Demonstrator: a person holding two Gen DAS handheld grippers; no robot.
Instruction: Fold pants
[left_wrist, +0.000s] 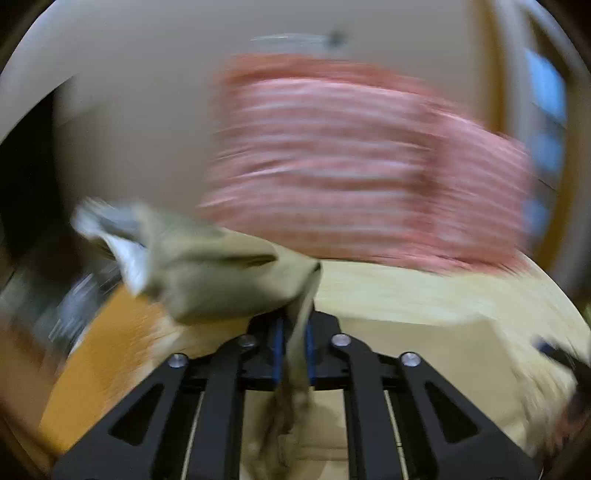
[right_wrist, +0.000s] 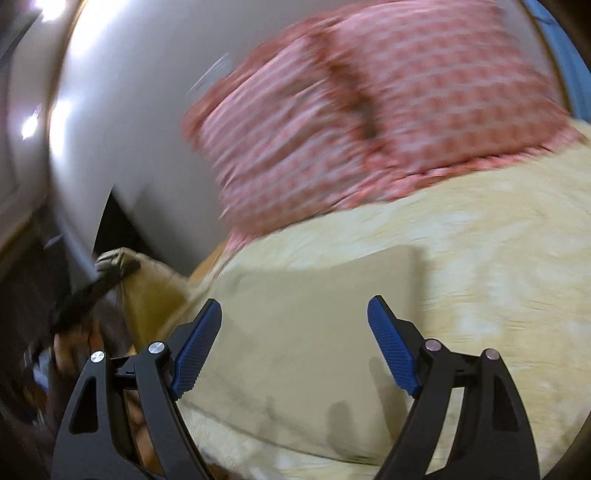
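The khaki pants (left_wrist: 221, 273) hang bunched from my left gripper (left_wrist: 294, 332), which is shut on a fold of the cloth; a white lining shows at their far left end. In the right wrist view a flat khaki part of the pants (right_wrist: 310, 317) lies on the pale yellow blanket (right_wrist: 498, 258). My right gripper (right_wrist: 295, 325) is open and empty just above that flat part. The left gripper and its bunch of cloth (right_wrist: 114, 264) show at the left edge of the right wrist view. Both views are motion-blurred.
A red-and-white patterned pillow (left_wrist: 351, 166) leans at the head of the bed, also in the right wrist view (right_wrist: 388, 110). An orange wooden bed edge (left_wrist: 110, 339) lies to the left, with a pale wall (right_wrist: 129, 129) behind.
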